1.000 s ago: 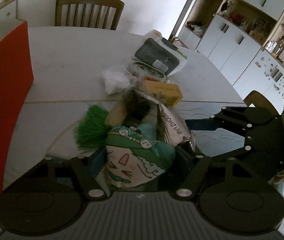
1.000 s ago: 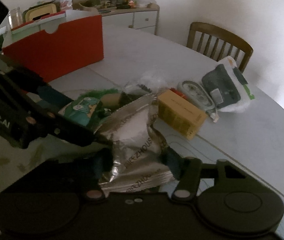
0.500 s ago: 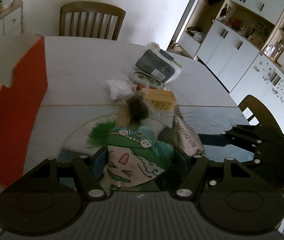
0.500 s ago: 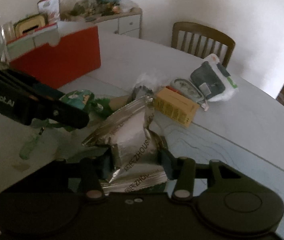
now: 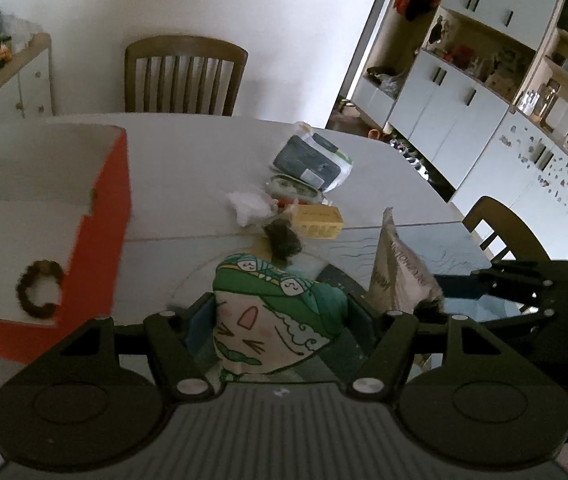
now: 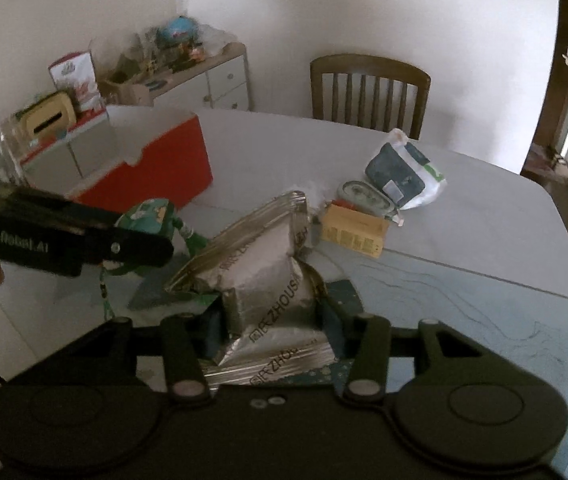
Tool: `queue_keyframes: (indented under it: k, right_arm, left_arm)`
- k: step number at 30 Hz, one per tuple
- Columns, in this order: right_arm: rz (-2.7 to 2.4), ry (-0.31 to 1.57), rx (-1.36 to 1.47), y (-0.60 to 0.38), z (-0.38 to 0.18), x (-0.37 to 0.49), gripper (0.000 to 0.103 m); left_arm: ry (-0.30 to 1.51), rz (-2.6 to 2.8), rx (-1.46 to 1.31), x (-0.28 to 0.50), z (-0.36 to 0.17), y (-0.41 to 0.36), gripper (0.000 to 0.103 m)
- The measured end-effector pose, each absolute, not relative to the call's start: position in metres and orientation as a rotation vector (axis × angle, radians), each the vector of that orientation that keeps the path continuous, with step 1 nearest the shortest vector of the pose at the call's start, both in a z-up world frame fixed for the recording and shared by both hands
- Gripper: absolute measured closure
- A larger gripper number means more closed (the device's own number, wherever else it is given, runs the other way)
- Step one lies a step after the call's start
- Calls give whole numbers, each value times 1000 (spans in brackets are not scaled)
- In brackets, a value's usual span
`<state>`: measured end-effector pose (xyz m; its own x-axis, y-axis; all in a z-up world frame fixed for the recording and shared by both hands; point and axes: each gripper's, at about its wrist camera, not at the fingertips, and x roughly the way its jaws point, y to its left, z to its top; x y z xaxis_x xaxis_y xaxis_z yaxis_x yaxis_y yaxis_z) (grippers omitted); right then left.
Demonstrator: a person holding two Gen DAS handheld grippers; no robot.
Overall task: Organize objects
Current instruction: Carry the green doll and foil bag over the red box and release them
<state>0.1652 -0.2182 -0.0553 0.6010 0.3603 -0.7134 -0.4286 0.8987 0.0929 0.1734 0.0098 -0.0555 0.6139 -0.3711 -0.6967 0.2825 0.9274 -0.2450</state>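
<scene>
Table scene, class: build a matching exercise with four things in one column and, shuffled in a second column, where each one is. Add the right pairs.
Things
1. cartoon pouch
2. silver foil bag
3. yellow box
4. brown hair tie

Places
A. lying inside the red box
B. in the right gripper
C. on the table
D. in the left gripper

Pairs: 1-D, 2-B, 3-C, 4-A

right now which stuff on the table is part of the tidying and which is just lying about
In hand:
- green cartoon pouch, in left gripper
- silver foil packet, in right gripper
- red storage box, likely destination

Lying about:
- yellow carton
- grey pouch in plastic bag
- chair
</scene>
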Motion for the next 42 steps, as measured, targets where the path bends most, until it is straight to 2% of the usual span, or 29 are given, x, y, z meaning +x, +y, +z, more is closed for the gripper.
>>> queue_keyframes:
  k: [21,42]
  right_arm:
    - [474,782,-106,-115,5,167,55]
    - [541,796,-146,9,3,220,55]
  left_arm:
    - [779,-297,-70,171,5,123,34]
    - [765,-144,-46,244,9,238,34]
